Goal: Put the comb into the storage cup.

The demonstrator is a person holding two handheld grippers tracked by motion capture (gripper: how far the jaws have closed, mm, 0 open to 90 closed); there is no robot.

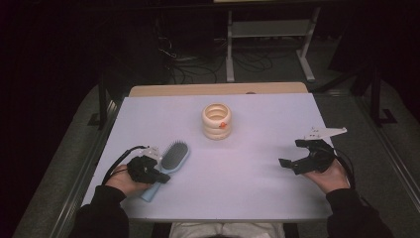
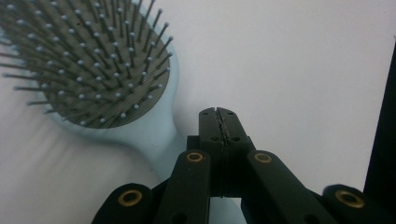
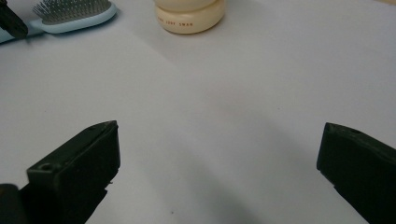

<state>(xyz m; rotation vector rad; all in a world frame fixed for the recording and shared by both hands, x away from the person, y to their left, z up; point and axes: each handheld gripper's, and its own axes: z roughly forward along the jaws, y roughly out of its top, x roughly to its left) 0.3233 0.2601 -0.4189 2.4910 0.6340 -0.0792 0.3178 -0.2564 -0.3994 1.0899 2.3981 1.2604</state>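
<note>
Gripper work first: your right gripper (image 1: 292, 157) hovers with jaws spread wide over the bare worktop (image 1: 257, 173), while your left gripper (image 1: 161, 177) is pressed closed on nothing, beside the brush (image 1: 173, 156) handle. The brush lies bristles-up at near left; it looks light and rigid, so take its slim handle. A cream ring stack (image 1: 217, 120) stands mid-worktop.

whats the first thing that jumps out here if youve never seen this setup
Probably the pale blue hairbrush lying bristles-up at the near left of the white table, with the left gripper shut, its jaws pressed together over the handle. Next, the cream ribbed container standing alone at the table's far middle. The right gripper hovers at the near right, jaws wide open and holding nothing.
</note>
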